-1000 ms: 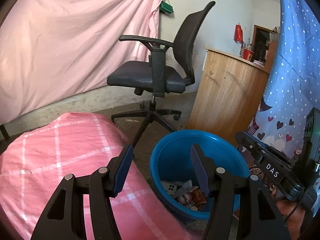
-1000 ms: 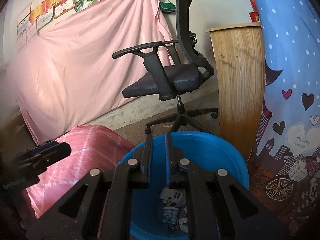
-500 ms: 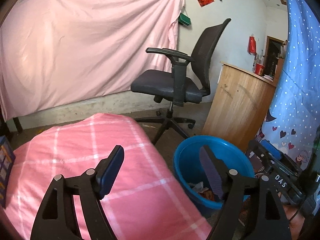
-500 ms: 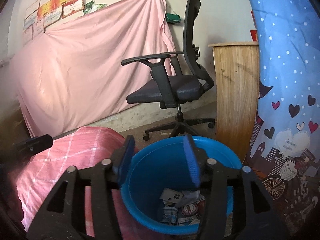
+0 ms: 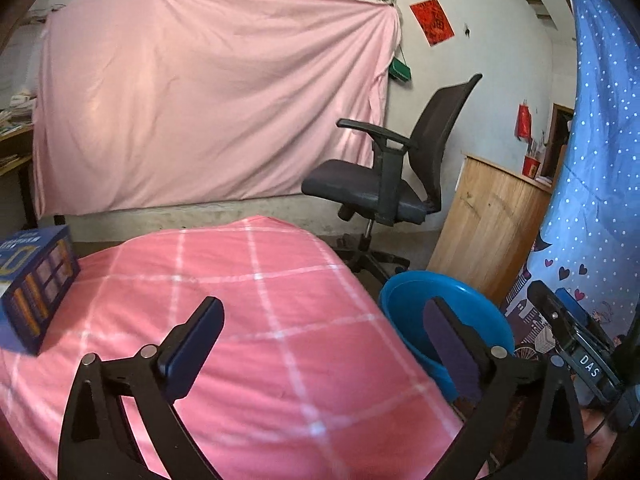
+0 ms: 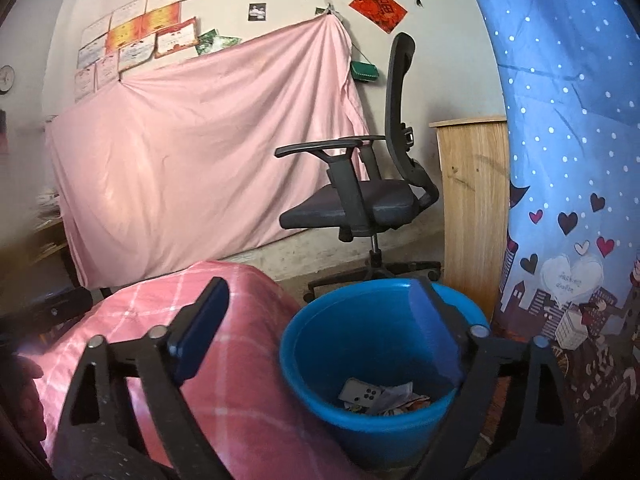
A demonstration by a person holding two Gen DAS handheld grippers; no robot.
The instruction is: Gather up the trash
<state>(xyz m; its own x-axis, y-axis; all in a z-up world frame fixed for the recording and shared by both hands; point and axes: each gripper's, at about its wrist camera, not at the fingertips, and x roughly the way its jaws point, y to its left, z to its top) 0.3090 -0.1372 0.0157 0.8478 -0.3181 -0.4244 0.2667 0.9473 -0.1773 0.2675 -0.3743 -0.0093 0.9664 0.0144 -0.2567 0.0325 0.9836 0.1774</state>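
A black office chair [image 5: 384, 184] stands on the floor behind the blue bucket [image 6: 360, 344], with a curved wooden cabinet [image 5: 488, 232] just to the chair's right and a blue dotted curtain [image 6: 560, 160] hanging along the right side. A pink sheet [image 5: 208, 104] is stretched over the back wall under a row of papers and a red square poster [image 6: 378, 8]. The pink checked counter [image 5: 248, 320] fills the near left ground; a blue box [image 5: 34, 288] sits at its far left edge in the left wrist view. The left claw [image 5: 320, 344] is spread wide with nothing between its fingers, hanging above the pink cloth, its right finger lined up in front of the bucket rim. The right claw [image 6: 320, 332] is likewise wide apart and empty, one finger over the counter's edge and the other over the bucket's right rim. The trash [image 6: 376, 396] lies at the bottom of the bucket: a grey-white card with dark dots, crumpled paper and some colourful wrappers, below and ahead of the right claw. The bucket stands on the floor pressed close to the counter's right edge, with the curtain near its other side and the cabinet just behind it. In the left wrist view the right claw's black body, marked DAS [image 5: 588, 364], sits at the lower right, beside the bucket.
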